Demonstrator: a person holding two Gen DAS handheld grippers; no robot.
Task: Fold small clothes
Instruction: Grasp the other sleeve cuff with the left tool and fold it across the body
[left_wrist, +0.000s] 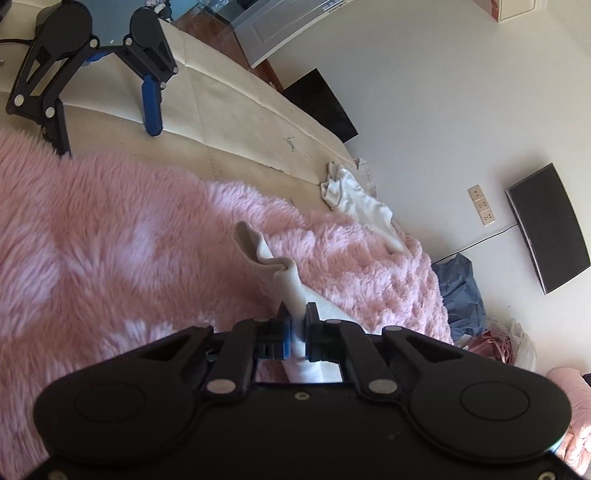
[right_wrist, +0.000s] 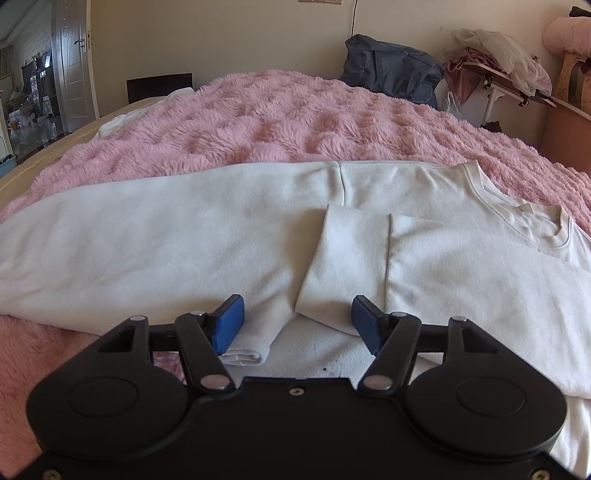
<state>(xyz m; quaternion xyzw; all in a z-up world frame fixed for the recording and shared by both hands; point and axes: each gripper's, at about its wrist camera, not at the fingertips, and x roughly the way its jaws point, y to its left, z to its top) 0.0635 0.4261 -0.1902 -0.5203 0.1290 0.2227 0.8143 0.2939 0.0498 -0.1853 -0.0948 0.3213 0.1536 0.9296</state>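
Note:
A white long-sleeved sweatshirt (right_wrist: 184, 236) lies flat on the pink fluffy blanket (right_wrist: 277, 122), its collar (right_wrist: 535, 218) to the right and one sleeve cuff (right_wrist: 343, 258) folded onto the body. My right gripper (right_wrist: 298, 314) hovers low over its near edge, open, with nothing pinched between the blue pads (right_wrist: 231, 321). In the left wrist view my left gripper (left_wrist: 297, 325) is shut on a raised fold of white cloth (left_wrist: 273, 266), which stands up off the pink blanket (left_wrist: 110, 240). The right gripper (left_wrist: 109, 142) shows there at the upper left, open.
A second, crumpled white garment (left_wrist: 354, 199) lies at the far edge of the bed on the bare beige mattress (left_wrist: 229, 96). Beyond the bed are a blue bag (right_wrist: 391, 70), a cluttered side table (right_wrist: 495, 77), a wall-mounted screen (left_wrist: 546, 229) and a door (right_wrist: 74, 59).

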